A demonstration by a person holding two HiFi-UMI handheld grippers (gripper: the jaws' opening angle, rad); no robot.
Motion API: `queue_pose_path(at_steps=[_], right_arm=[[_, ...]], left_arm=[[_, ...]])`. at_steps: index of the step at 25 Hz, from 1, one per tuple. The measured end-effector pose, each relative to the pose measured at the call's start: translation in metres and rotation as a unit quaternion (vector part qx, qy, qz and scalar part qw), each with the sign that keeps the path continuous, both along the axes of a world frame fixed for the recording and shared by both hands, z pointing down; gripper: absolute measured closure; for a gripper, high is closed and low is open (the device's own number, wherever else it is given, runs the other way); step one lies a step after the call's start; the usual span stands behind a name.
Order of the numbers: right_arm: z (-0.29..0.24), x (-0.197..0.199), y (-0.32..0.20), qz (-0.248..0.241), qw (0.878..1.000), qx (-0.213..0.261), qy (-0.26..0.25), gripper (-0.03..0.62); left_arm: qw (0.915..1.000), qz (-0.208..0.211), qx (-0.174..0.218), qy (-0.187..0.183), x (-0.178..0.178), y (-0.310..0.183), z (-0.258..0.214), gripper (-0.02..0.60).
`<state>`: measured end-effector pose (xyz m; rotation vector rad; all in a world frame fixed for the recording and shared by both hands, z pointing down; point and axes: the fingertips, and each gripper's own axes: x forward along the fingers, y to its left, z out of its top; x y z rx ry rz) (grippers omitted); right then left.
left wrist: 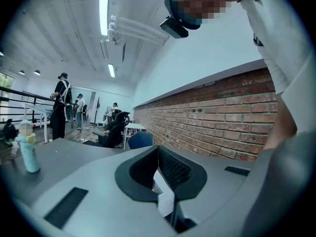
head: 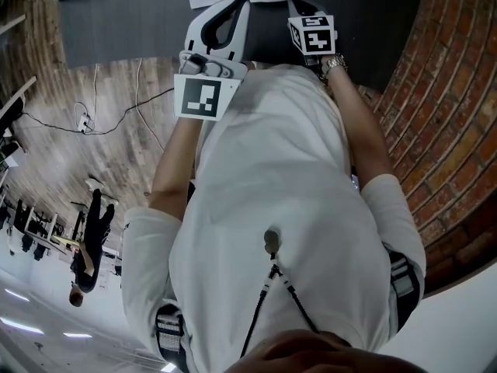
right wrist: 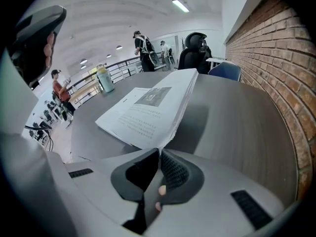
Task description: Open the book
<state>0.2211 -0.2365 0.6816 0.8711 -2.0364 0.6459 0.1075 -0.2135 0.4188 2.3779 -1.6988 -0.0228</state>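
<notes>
Right gripper (right wrist: 160,151): fingers nearly closed, pinched on the near page corner of the white printed paper book (right wrist: 148,107).
Left gripper (left wrist: 158,149): fingers pressed together.
Book: laid open on the grey counter (right wrist: 237,117).

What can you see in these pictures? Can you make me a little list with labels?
book: on the grey table, pages lifted, a printed page showing
right hand-held gripper: shut on the book's page corner
left hand-held gripper: jaws together
bottle: upright on the table, past the book
wall: red brick, beside the table
</notes>
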Motion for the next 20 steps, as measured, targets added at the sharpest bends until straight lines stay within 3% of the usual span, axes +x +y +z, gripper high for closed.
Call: queue_pose_path(at_steps=[9, 20], right_arm=[[0.004, 0.026, -0.006, 0.020, 1.000, -0.005, 0.005, 0.548], [0.014, 0.041, -0.017, 0.047, 0.999, -0.008, 0.025, 0.549]], left_arm=[[1.0000, 0.000, -0.003, -0.002, 0.014, 0.003, -0.003, 0.558], [1.0000, -0.004, -0.004, -0.004, 0.006, 0.001, -0.002, 0.558]])
